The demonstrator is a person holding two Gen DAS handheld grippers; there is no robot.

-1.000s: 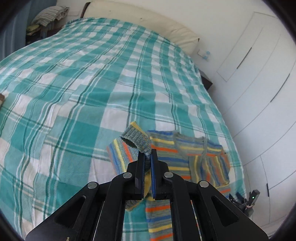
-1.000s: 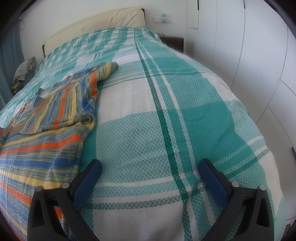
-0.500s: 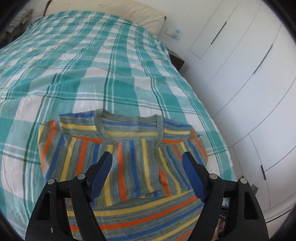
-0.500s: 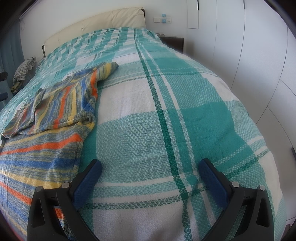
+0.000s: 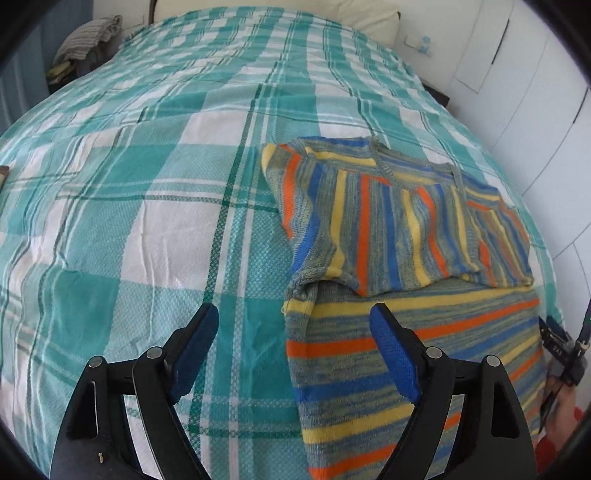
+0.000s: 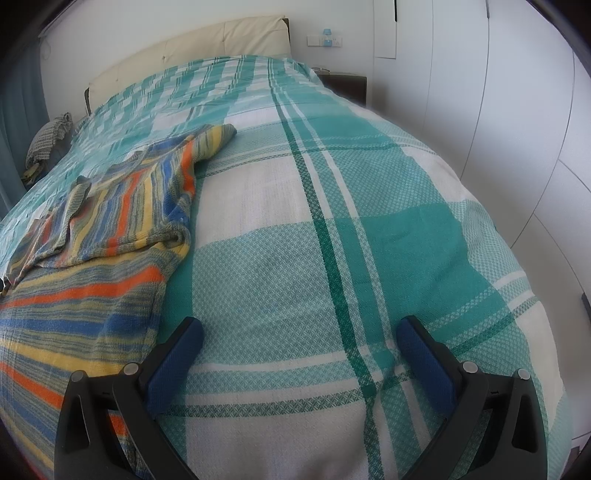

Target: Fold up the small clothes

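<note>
In the left wrist view, the left tongs [image 5: 293, 326] are seen spread and opening further, with nothing pinched; the left edge of the striped sweater [image 5: 399, 236] lies between their blue pads [image 5: 393, 350], untouched. The sweater is spread on the bed [image 5: 147, 192] ahead and to the right of the tongs, its sleeves folded across the chest. The bed is covered by a teal and white checked cover. A cream headboard [image 5: 369, 14] is seen far ahead, white wardrobe doors [image 5: 535, 96] to the right, and a heap of cloth [image 5: 88, 37] at the far left.

In the right wrist view, the right tongs [image 6: 299, 343] are held wide apart over bare bedcover, empty. The sweater lies to their left. A dark bedside cabinet [image 6: 343, 83] and a wall socket plate [image 6: 325, 40] are seen far ahead, beside the headboard.
</note>
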